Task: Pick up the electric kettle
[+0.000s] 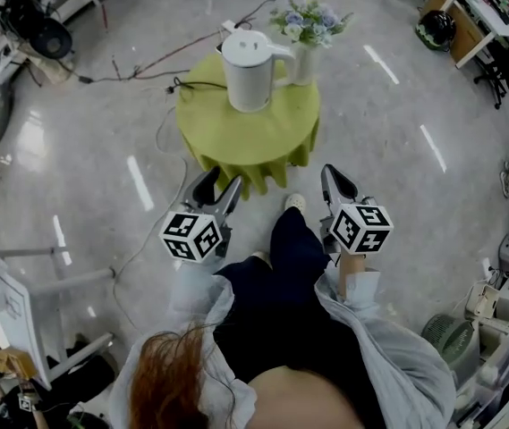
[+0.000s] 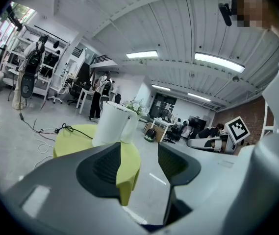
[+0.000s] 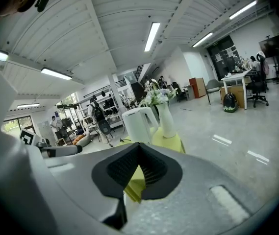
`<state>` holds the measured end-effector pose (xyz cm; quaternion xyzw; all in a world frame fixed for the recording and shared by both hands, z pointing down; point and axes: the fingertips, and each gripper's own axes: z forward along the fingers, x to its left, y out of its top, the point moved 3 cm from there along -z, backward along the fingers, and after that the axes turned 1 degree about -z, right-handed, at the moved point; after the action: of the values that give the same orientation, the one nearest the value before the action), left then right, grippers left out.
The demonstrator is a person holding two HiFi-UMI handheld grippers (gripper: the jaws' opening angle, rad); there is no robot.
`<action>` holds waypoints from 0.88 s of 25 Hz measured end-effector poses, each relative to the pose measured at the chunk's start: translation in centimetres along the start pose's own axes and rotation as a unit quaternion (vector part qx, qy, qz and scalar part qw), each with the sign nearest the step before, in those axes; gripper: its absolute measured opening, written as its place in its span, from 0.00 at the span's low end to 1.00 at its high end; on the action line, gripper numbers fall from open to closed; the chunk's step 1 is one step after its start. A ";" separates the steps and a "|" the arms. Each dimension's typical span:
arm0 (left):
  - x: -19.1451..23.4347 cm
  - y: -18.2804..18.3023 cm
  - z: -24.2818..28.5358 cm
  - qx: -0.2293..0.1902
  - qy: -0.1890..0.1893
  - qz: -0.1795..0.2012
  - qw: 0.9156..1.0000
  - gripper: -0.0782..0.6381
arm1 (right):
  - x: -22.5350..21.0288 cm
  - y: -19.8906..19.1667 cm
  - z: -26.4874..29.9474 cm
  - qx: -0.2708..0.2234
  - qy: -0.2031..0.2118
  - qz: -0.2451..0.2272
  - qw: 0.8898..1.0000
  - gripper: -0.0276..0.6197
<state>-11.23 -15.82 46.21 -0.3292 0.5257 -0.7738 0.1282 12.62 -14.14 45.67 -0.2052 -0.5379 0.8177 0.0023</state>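
Observation:
The white electric kettle [image 1: 252,70] stands upright on a small round table with a green cloth [image 1: 236,141], its handle toward a vase. Both grippers hover short of the table's near edge, apart from the kettle. My left gripper [image 1: 218,186] is open with nothing between its fingers; in the left gripper view the kettle [image 2: 109,124] shows beyond the left jaw. My right gripper [image 1: 333,179] has its fingertips meeting, shut on nothing. In the right gripper view the kettle [image 3: 138,124] rises just above the closed tips [image 3: 139,147].
A white vase of flowers [image 1: 306,38] stands right beside the kettle. A black cable [image 1: 191,85] lies on the cloth and runs off across the floor to the left. The person's legs [image 1: 281,275] are close to the table. Shelves and desks ring the room.

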 end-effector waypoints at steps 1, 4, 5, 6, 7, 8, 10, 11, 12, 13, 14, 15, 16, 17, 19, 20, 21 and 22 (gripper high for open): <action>-0.1 0.5 1.4 -0.002 -0.002 0.002 1.000 0.43 | -0.9 0.9 0.7 -0.004 0.000 -0.002 1.000 0.05; 0.0 2.4 5.5 -0.011 -0.006 0.011 1.000 0.43 | -3.5 4.0 3.2 -0.017 0.006 -0.010 1.000 0.05; 0.1 3.2 6.9 -0.016 -0.006 0.014 1.000 0.43 | -4.3 5.0 4.1 -0.020 0.009 -0.014 1.000 0.05; 0.3 3.9 8.2 -0.022 -0.006 0.016 1.000 0.43 | -5.0 6.0 5.0 -0.023 0.012 -0.018 1.000 0.05; 0.4 4.7 9.4 -0.026 -0.005 0.019 0.999 0.43 | -5.8 6.8 5.8 -0.025 0.015 -0.019 0.999 0.05; 0.6 5.4 10.5 -0.029 -0.003 0.022 0.999 0.43 | -6.4 7.5 6.6 -0.027 0.018 -0.019 0.999 0.05; 1.0 6.7 12.3 -0.034 0.004 0.030 0.999 0.43 | -7.6 8.7 8.0 -0.027 0.024 -0.015 0.999 0.05; 1.2 7.2 13.0 -0.037 0.008 0.032 0.999 0.43 | -8.1 9.1 8.6 -0.027 0.028 -0.013 0.999 0.05; 1.4 7.7 13.6 -0.040 0.011 0.032 0.999 0.43 | -8.5 9.5 9.2 -0.026 0.032 -0.013 0.999 0.05; 1.6 8.1 14.1 -0.043 0.015 0.032 0.998 0.43 | -8.8 9.8 9.7 -0.024 0.035 -0.014 0.999 0.05; 1.8 8.5 14.7 -0.045 0.019 0.031 0.998 0.43 | -9.2 10.1 10.3 -0.024 0.038 -0.015 0.999 0.05; 2.0 8.7 15.2 -0.046 0.022 0.030 0.998 0.43 | -9.6 10.5 10.8 -0.023 0.041 -0.015 0.999 0.05; 2.1 8.8 15.7 -0.046 0.026 0.030 0.998 0.43 | -9.9 10.8 11.3 -0.023 0.044 -0.015 0.999 0.05; 2.2 8.9 16.2 -0.046 0.028 0.031 0.998 0.43 | -10.3 11.0 11.8 -0.023 0.046 -0.014 0.999 0.05; 2.3 9.3 17.1 -0.047 0.032 0.035 0.998 0.43 | -10.8 11.4 12.7 -0.022 0.052 -0.013 0.998 0.05; 2.2 9.5 17.4 -0.048 0.033 0.037 0.998 0.43 | -11.0 11.6 13.1 -0.021 0.054 -0.013 0.998 0.05; 2.3 9.8 17.8 -0.048 0.034 0.038 0.998 0.43 | -11.1 11.7 13.4 -0.019 0.056 -0.013 0.998 0.05; 2.3 10.0 18.0 -0.049 0.035 0.038 0.997 0.43 | -11.2 11.9 13.8 -0.017 0.059 -0.013 0.998 0.05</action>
<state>-2.81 -34.38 42.25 -0.2872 0.5797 -0.7526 0.1228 20.84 -33.78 43.59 -0.2456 -0.5537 0.7946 0.0411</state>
